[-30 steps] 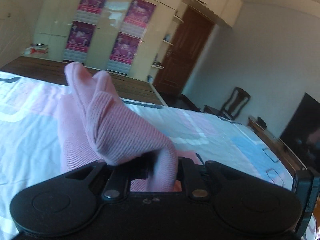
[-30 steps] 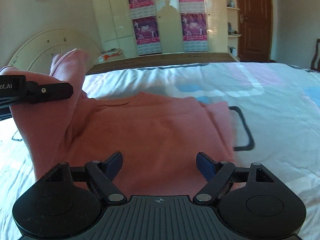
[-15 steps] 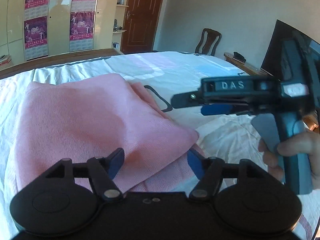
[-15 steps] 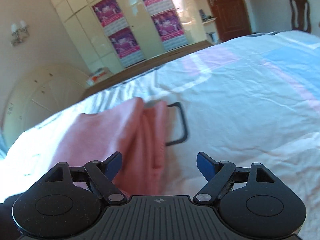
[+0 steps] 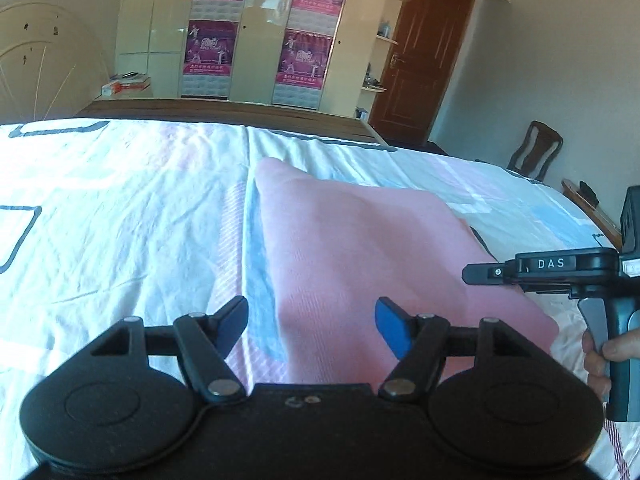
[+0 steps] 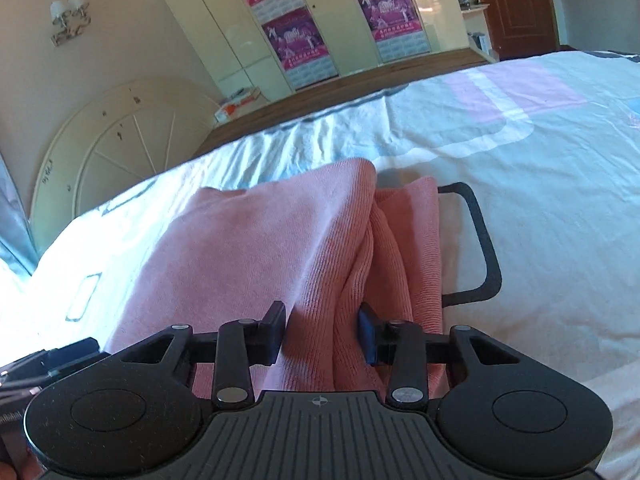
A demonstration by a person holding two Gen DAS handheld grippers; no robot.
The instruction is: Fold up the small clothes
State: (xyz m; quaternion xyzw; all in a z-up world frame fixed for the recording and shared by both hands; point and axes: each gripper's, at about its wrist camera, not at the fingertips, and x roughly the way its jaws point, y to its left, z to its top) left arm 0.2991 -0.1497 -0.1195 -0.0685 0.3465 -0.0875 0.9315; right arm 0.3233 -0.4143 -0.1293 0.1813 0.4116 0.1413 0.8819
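A pink knitted garment (image 5: 360, 248) lies folded on the bed sheet (image 5: 120, 216). My left gripper (image 5: 312, 322) is open and empty, just above the garment's near left edge. My right gripper (image 6: 322, 332) is closing on the thick folded edge of the same garment (image 6: 280, 240), with both pads pressed against the bunched fabric. In the left wrist view the right gripper (image 5: 476, 274) shows from the side at the garment's right edge, held by a hand (image 5: 600, 356).
The bed sheet (image 6: 540, 160) is white with pink, blue and dark printed shapes. A wardrobe with posters (image 5: 260, 32), a brown door (image 5: 424, 52), a chair (image 5: 536, 152) and a round white headboard (image 6: 120, 140) stand around the bed.
My left gripper let go of the lifted pink fabric, which now lies flat and folded. My right gripper moved onto the garment's folded edge and narrowed its jaws around it.
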